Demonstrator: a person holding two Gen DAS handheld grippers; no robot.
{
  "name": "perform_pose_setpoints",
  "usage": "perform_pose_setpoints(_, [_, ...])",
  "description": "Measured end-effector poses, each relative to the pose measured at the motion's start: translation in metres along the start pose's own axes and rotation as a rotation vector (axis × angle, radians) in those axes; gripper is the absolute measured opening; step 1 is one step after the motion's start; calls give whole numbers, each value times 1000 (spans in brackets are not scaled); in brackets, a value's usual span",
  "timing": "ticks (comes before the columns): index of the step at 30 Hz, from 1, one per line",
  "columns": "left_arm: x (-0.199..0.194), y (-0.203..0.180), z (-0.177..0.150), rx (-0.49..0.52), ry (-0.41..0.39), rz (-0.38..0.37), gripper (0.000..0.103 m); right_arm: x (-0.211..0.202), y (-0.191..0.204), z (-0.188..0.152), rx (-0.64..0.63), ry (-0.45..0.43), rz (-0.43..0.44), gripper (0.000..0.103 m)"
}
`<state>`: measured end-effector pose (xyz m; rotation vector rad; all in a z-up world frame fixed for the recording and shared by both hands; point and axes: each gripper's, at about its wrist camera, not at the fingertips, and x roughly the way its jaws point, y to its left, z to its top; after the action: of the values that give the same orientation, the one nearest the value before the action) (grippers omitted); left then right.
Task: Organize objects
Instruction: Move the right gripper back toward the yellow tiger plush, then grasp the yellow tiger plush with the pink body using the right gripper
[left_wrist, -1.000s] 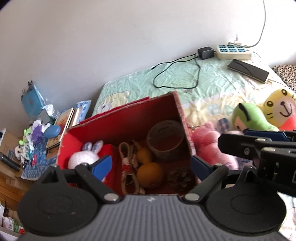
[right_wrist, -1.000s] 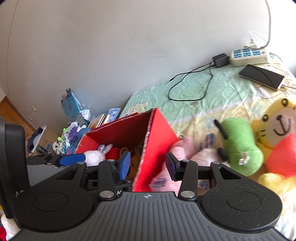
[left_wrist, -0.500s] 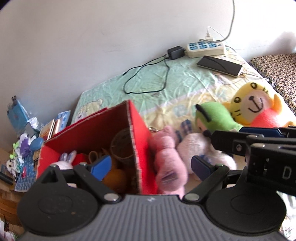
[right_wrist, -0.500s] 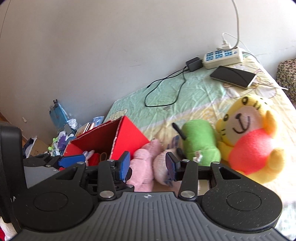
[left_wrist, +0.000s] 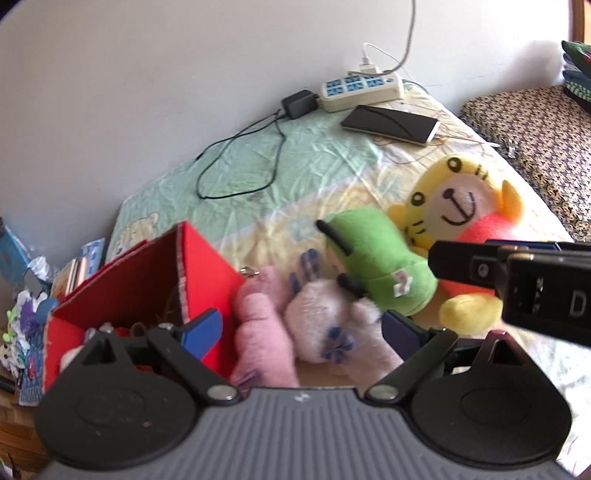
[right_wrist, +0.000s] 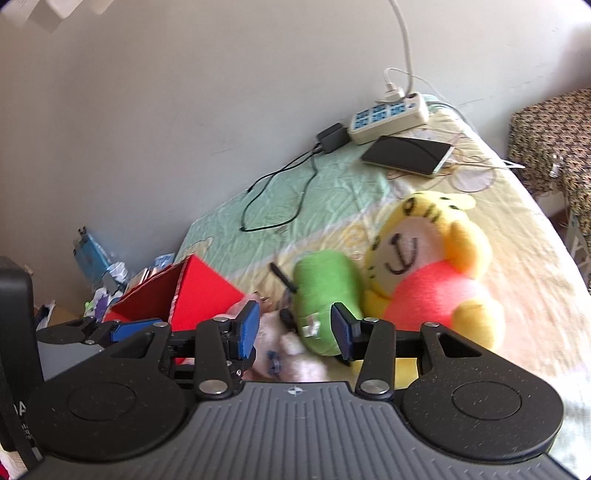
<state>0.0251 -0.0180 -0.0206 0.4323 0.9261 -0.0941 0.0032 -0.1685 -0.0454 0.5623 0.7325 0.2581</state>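
Several plush toys lie on the bed sheet (left_wrist: 332, 158): a pink one (left_wrist: 258, 325) against the red box (left_wrist: 147, 280), a pale lilac one (left_wrist: 325, 321), a green one (left_wrist: 376, 258) and a yellow tiger in a red top (left_wrist: 454, 199). My left gripper (left_wrist: 303, 328) is open, its fingers straddling the pink and lilac toys from above without touching them. My right gripper (right_wrist: 295, 330) is open over the green plush (right_wrist: 325, 284), just left of the yellow tiger (right_wrist: 424, 258). The red box (right_wrist: 199, 291) is at its left. The box's contents are mostly hidden.
A power strip (left_wrist: 362, 88), a charger with a black cable (left_wrist: 240, 155) and a phone (left_wrist: 391, 123) lie at the far end of the bed by the wall. A patterned cushion (left_wrist: 535, 140) is at the right. Books and small clutter (left_wrist: 33, 310) crowd the floor at the left.
Both grippers swung right, from over the open red box to over the plush toys. Both stayed open and took hold of nothing.
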Motion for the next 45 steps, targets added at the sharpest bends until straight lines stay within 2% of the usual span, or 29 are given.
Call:
perform_pose_setpoints(6, [12,-18,3,-2,17,-100,94,-5,-22,4,20,-18,-57,46])
perform_pose_setpoints(11, [29,-23,3,-62,58,-266,94,-7,-41,7,42,-33,-112,46])
perform_pose_setpoints(20, [42,-42,6,-57,78,-404,94,-1,-73,12,116,-39,-177,46])
perform_pose_setpoints(23, [44,-46,7,-40,81,-423,94,-3,-84,14,146,-57,-177,47])
perform_pose_setpoints(26, [48,-51,9,-22,88,-423,94,-2,-99,17,177,-63,-218,56])
perform_pose_setpoints(28, [51,-54,10,-12,93,-423,94,3,-112,18,204,-44,-225,56])
perform_pose_setpoints(33, [54,-62,13,23,89,-420,95,25,-135,13,317,53,-149,57])
perform_pose_setpoints(35, [54,-65,13,39,85,-418,96,33,-140,11,365,77,-88,57])
perform_pose_setpoints(40, [56,-67,15,41,89,-412,96,47,-136,10,384,123,-20,58])
perform_pose_setpoints(43, [58,-65,15,29,95,-411,97,49,-133,8,387,140,1,53])
perform_pose_setpoints(45, [58,-64,14,23,98,-409,97,46,-132,8,381,142,9,47])
